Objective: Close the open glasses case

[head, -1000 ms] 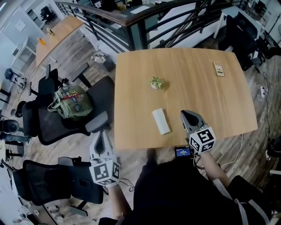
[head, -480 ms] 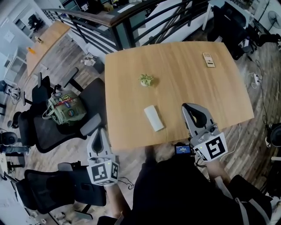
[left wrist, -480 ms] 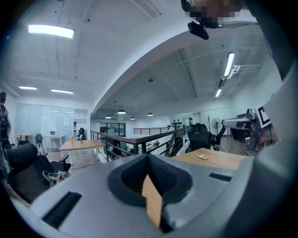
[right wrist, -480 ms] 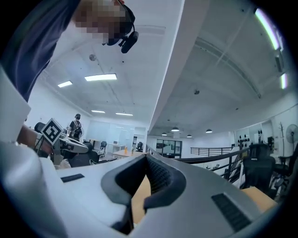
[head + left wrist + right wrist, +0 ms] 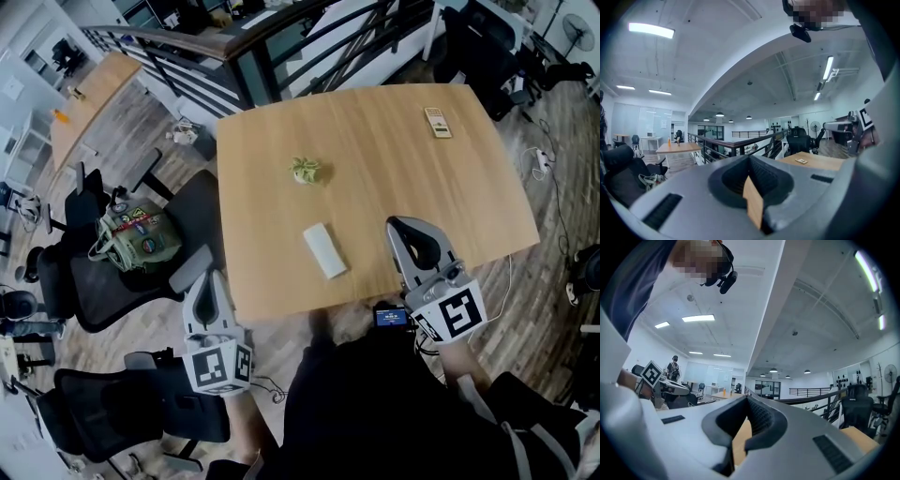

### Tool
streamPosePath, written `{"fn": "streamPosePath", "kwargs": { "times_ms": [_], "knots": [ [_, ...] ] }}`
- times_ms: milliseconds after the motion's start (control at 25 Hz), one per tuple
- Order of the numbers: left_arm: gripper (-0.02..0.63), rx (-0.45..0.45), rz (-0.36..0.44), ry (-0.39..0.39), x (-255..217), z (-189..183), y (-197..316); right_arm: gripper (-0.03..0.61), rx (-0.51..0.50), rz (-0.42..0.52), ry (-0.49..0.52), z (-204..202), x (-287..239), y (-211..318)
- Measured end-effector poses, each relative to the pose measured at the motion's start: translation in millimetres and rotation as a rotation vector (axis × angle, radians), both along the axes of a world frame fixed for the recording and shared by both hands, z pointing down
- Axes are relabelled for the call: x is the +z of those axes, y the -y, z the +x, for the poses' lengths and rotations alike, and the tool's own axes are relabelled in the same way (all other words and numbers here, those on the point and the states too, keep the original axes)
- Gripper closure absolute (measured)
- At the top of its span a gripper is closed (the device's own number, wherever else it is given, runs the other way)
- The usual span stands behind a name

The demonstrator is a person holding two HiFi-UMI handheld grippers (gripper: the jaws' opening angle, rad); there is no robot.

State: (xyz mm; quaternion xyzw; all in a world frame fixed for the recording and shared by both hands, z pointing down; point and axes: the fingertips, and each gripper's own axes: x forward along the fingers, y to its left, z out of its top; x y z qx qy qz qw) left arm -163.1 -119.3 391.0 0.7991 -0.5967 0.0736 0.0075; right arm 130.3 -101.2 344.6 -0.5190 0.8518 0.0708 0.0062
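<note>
On the desk (image 5: 403, 187), the glasses case (image 5: 324, 250) lies near the near edge, left of the middle. A small plant (image 5: 305, 171) stands behind it. A card (image 5: 437, 122) lies near the far right corner. Beside the left edge, a bag (image 5: 131, 239) sits on a chair (image 5: 98, 286).

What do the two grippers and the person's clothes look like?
Both the left gripper and the right gripper are grey, tapered shells with dark ribbed insides. Each carries a white cube with black square markers. The person wears a dark top.
</note>
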Motion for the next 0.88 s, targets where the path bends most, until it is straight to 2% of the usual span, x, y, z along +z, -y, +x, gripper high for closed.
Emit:
{"fn": "streamPosePath", "kwargs": {
  "times_ms": [880],
  "knots": [
    [0.614,-0.012,0.003,0.0,-1.4,-11.8,-6.0,0.563,-0.006,-0.002,0.024,-5.4,-9.3,-0.1]
  ]
}}
